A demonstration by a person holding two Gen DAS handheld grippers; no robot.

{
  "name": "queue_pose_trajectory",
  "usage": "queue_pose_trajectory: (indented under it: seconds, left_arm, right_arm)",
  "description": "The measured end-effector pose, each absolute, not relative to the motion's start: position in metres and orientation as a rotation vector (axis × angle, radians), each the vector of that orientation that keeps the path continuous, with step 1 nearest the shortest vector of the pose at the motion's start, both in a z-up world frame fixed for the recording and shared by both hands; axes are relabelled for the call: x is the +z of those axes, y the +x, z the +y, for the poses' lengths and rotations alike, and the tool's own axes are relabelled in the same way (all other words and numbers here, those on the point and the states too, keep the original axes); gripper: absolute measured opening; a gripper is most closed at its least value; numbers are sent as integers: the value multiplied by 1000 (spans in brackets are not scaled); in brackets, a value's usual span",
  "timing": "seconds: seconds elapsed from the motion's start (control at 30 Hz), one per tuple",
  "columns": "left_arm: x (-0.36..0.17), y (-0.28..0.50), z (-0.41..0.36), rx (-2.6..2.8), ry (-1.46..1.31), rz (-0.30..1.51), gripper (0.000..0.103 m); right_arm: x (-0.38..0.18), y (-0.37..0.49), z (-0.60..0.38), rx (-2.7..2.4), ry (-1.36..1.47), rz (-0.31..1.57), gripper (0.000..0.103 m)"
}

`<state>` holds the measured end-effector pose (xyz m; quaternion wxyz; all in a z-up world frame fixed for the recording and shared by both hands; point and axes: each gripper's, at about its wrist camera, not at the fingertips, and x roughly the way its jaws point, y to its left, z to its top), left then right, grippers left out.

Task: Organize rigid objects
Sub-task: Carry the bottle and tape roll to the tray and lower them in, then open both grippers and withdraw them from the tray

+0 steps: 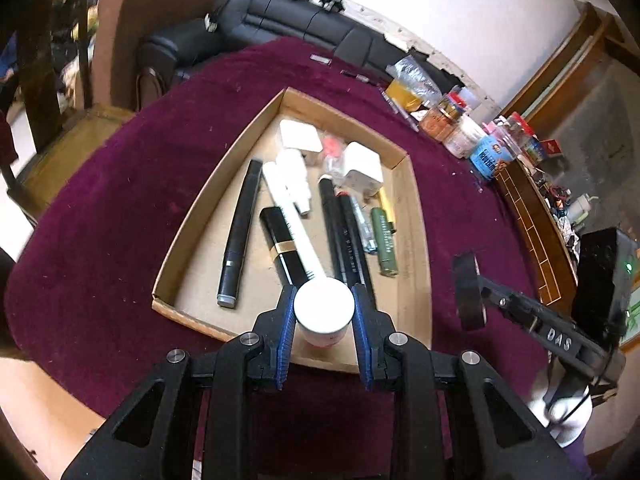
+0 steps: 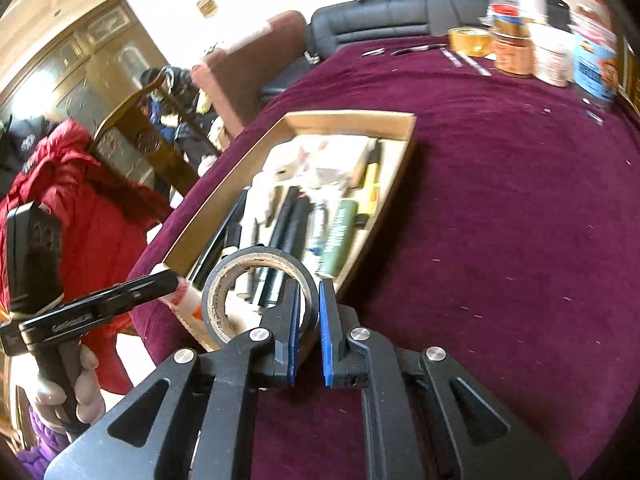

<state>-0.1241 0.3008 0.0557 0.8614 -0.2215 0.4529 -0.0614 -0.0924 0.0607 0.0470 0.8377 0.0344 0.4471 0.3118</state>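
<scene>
Nearest in the left wrist view, the left gripper (image 1: pixel 324 312) is clenched on a small white jar (image 1: pixel 324 310), its blue ribbed pads pressing the smooth round sides; the jar stands upright, flat lid up, over the near edge of a shallow cardboard tray (image 1: pixel 416 248). In the right wrist view the right gripper (image 2: pixel 309 320) grasps a roll of black tape (image 2: pixel 256 292) by its wall, one finger inside the pale cardboard core, one outside; the ring stands on edge with its hole facing the camera, above the tray's near corner. Inside the tray lie slim black pens (image 1: pixel 240 232), a glossy black tube with a gold band (image 1: pixel 282 246), a white tube, an olive cylinder (image 1: pixel 385 242) and white blocks, long axes mostly running near to far. The tray rests on a plush maroon tablecloth (image 1: pixel 120 200). Far right stand jars and a blue-labelled bottle (image 1: pixel 490 158); beyond, a black leather sofa (image 1: pixel 288 12) against a white wall
</scene>
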Motion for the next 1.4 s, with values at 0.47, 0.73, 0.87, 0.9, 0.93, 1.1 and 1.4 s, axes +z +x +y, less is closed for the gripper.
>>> queue_pose_trajectory:
  seconds: [0.47, 0.73, 0.87, 0.9, 0.93, 1.1, 1.4]
  left_arm:
    - [31, -85, 304, -29, -343, 1034, 24]
    - [27, -81, 278, -68, -264, 1046, 28]
    - [41, -93, 268, -46, -192, 973, 49]
    - [48, -98, 266, -37, -176, 942, 53]
    - [52, -102, 265, -32, -165, 919, 55]
    - [69, -117, 261, -1, -138, 827, 62]
    - [109, -164, 237, 337, -24, 451, 84]
  right_arm:
    - [14, -75, 119, 550, -193, 1013, 7]
    - [11, -69, 136, 446, -302, 987, 8]
    - [13, -63, 136, 436, -277, 984, 12]
    - [15, -62, 133, 448, -253, 984, 14]
    - [17, -62, 131, 458, -231, 981, 16]
    - [41, -72, 115, 487, -134, 887, 40]
    - [61, -94, 70, 440, -11, 757, 49]
